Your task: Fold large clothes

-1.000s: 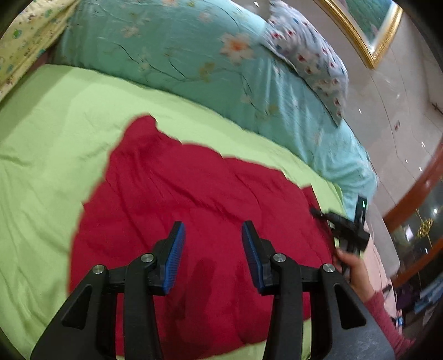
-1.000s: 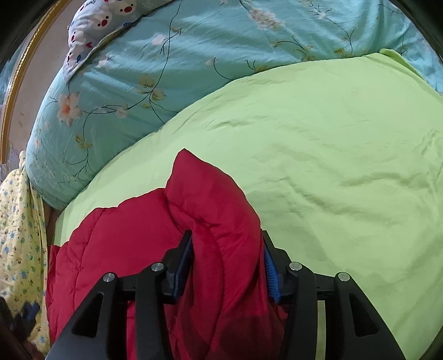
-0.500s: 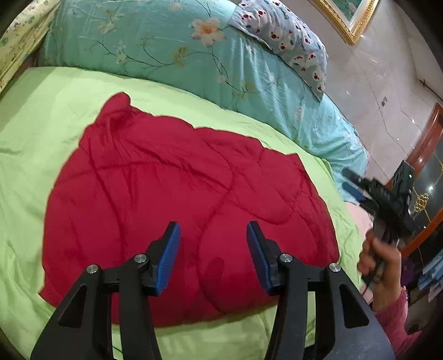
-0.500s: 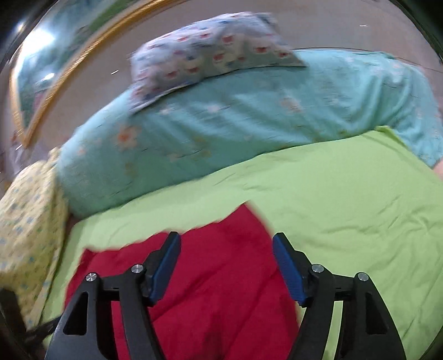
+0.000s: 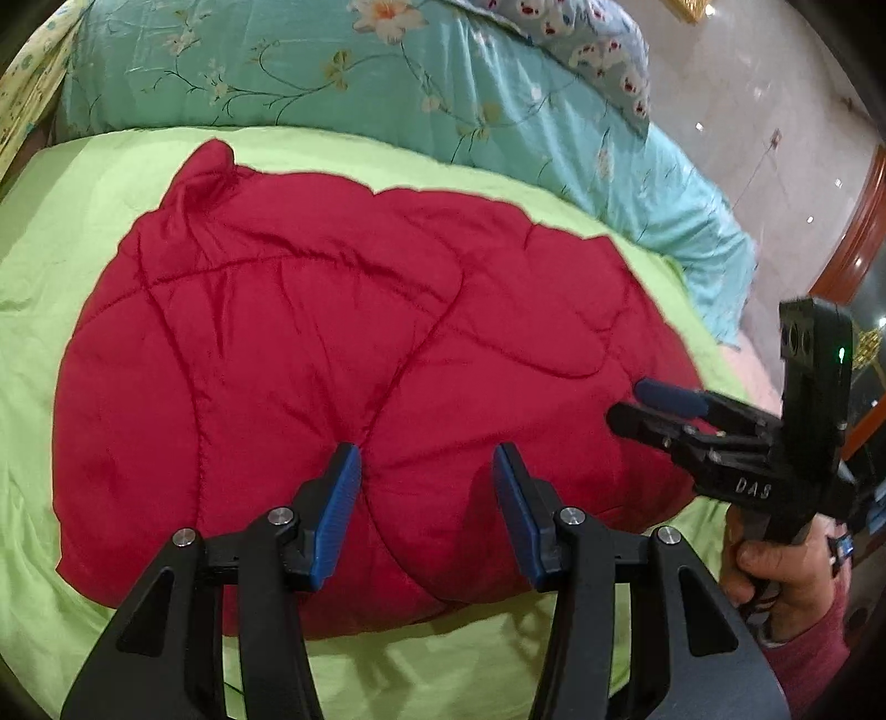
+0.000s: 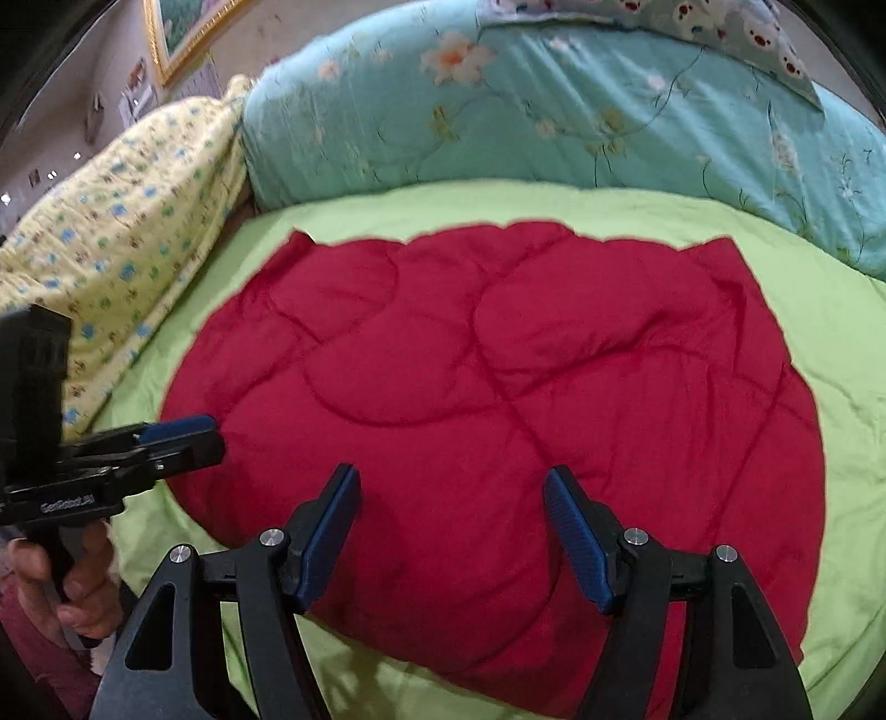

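Both sets of jaws stand wide apart with nothing between them. The left gripper (image 5: 426, 459) hovers over the near edge of the red quilted garment (image 5: 354, 365), its blue pads (image 5: 339, 498) clear of the cloth. The right gripper (image 6: 451, 487) hangs over the near part of the same garment, equally spread and holding nothing.

The garment lies spread flat on the green sheet (image 5: 66, 210), one padded piece with curved stitch lines, roughly in the middle of the sheet with green showing around it on every side.

Taking the garment as the landmark: beyond its far edge a turquoise flowered quilt (image 5: 310, 72) is heaped along the sheet. On top of that lies one pale pillow with red spots (image 5: 587, 39). Off the garment's left side sits one yellow patterned quilt (image 6: 111, 221), its edge meeting the green sheet. Past the yellow quilt, a gilt picture frame (image 6: 183, 39) hangs on the wall.

In the left wrist view the right gripper (image 5: 653, 404) reaches in over the garment's right edge; in the right wrist view the left gripper (image 6: 188, 435) sits at its left edge. Each is held by a hand (image 5: 775, 570).

Count: one garment, two grippers, two quilts, one pillow.
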Demonstrator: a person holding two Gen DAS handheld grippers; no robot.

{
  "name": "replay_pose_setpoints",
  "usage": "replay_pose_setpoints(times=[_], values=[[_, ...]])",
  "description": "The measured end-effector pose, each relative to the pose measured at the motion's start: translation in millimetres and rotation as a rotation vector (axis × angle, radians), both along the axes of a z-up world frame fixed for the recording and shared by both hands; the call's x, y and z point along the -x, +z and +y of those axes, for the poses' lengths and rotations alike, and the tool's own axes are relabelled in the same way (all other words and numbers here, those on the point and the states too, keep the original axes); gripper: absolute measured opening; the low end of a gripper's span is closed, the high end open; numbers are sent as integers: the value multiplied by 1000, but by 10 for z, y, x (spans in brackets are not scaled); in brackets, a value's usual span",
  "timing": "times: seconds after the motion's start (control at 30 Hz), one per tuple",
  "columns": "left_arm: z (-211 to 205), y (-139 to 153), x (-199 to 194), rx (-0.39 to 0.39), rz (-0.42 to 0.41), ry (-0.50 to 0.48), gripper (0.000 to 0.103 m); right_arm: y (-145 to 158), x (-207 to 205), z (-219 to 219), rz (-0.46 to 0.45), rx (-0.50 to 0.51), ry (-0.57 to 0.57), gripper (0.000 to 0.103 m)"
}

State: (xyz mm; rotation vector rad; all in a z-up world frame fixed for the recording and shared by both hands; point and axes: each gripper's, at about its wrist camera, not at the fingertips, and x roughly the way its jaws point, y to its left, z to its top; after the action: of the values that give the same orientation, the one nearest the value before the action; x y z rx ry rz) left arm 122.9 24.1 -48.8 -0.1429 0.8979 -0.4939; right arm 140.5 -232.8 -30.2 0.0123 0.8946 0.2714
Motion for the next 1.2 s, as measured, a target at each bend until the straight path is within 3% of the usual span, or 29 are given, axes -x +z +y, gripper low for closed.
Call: replay_pose_setpoints(times=[0.17, 0.37, 0.5, 0.57, 0.73, 0.9, 1.07, 1.2], values=[[-72, -112, -82, -40, 12, 21, 48, -181, -128, -90, 9, 9, -54, 71], [-55, -150, -221, -30, 29, 32, 48, -212, -352, -223, 0, 60, -127, 70], [73, -92, -281, 2, 60, 73, 39, -235, -410, -385, -16, 55, -183, 69], [148, -28, -291, 18, 54, 100, 39, -244, -401, -465, -21, 43, -214, 69], [264, 125, -344, -58, -4, 192, 39, -279, -356, -575, -28, 7, -232, 69], [362, -56, -630, -71, 41, 221, 39, -297, -337, -618, -40, -26, -245, 69], [450, -236, -747, 1, 60, 238, 39, -312, -331, -705, -50, -80, -264, 69], [401, -237, -715, -40, 43, 248, 39, -324, -332, -730, -55, -93, -273, 69]])
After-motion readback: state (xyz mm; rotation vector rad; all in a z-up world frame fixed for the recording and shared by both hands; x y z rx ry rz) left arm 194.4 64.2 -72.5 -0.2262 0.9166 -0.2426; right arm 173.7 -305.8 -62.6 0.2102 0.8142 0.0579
